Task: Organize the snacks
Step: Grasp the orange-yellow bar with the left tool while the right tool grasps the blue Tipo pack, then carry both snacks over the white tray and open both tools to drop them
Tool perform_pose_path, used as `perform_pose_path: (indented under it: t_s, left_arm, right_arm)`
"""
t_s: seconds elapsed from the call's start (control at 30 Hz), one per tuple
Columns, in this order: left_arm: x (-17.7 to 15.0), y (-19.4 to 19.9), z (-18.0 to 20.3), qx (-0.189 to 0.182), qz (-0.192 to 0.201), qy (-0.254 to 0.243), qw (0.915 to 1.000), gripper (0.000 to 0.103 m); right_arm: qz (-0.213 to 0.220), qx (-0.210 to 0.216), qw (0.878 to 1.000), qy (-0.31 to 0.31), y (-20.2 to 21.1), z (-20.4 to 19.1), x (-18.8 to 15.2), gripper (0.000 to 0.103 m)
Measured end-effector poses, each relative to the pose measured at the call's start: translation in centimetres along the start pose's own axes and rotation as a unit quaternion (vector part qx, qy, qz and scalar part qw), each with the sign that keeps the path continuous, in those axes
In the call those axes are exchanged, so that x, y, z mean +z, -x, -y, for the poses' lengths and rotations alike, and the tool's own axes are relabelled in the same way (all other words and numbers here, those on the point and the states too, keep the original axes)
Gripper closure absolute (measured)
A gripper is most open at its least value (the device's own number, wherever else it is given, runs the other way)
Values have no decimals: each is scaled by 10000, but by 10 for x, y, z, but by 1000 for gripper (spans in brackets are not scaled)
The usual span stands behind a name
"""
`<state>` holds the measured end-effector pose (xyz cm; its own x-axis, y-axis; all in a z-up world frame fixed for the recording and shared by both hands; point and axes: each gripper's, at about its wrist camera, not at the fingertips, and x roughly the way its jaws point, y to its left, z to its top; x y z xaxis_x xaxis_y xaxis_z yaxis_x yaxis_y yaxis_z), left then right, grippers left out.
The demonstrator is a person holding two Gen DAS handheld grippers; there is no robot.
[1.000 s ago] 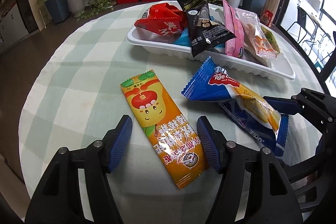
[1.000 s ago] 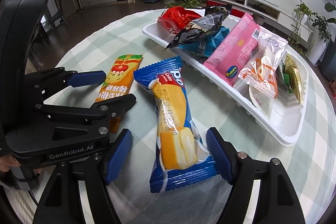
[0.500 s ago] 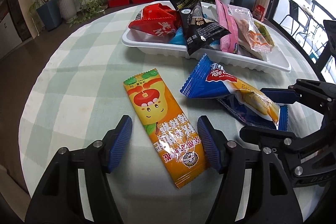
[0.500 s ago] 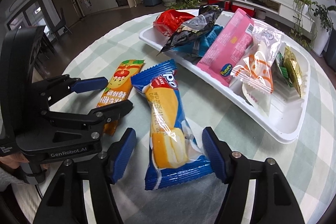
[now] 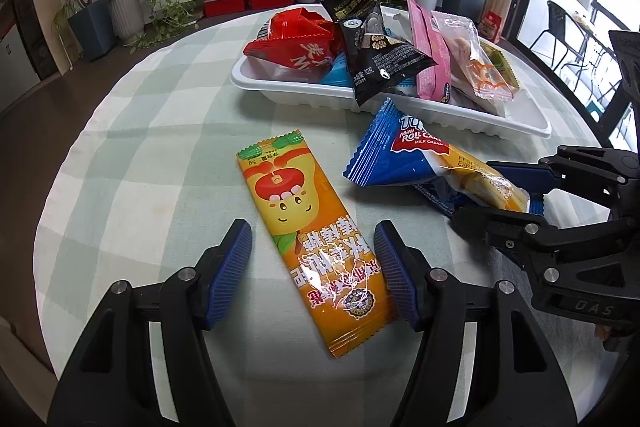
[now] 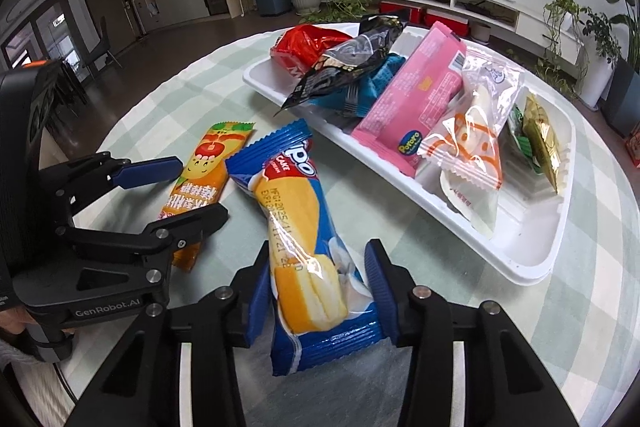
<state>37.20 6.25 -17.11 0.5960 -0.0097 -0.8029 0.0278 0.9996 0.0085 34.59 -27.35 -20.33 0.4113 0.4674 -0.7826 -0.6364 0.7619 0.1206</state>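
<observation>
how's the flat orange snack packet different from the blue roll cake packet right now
The flat orange snack packet is thin and lies flat on the checked tablecloth; the blue roll cake packet is puffy, with a clear window showing cake.

The orange packet sits between the left gripper's open jaws, with a gap on one side; the right gripper has just been closing and its pads press the blue packet.

Both lie outside the white plastic tray.

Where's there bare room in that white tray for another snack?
The white plastic tray is bare at its near right corner, beyond the clear orange-printed packet and below the gold wrapper. The far end is crowded: red bag, black bag, pink packet overlap.
</observation>
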Motion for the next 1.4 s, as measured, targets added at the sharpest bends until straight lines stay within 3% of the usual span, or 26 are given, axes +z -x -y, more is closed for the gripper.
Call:
perform_pose_path:
  t_s: [0.07, 0.17, 0.4, 0.87, 1.4]
  left_arm:
    - [-1, 1, -1, -20, 1, -4, 10000, 46]
    - [-1, 4, -3, -63, 0, -13, 10000, 66]
    - [-5, 10, -13, -298, -61, 154, 9994, 76]
    - [-27, 29, -29, -771, -233, 524, 9954, 79]
    - [-53, 69, -19, -942, -146, 451, 9944, 79]
  right_arm:
    - [4, 28, 10000, -18, 0, 0, 0, 58]
    - [7, 36, 10000, -12, 1, 0, -1, 60]
    - [-12, 184, 9997, -132, 5, 1, -4, 62]
    - [-54, 837, 9935, -769, 18, 2, -22, 64]
    - [271, 1446, 9717, -1845, 56, 13, -63, 64]
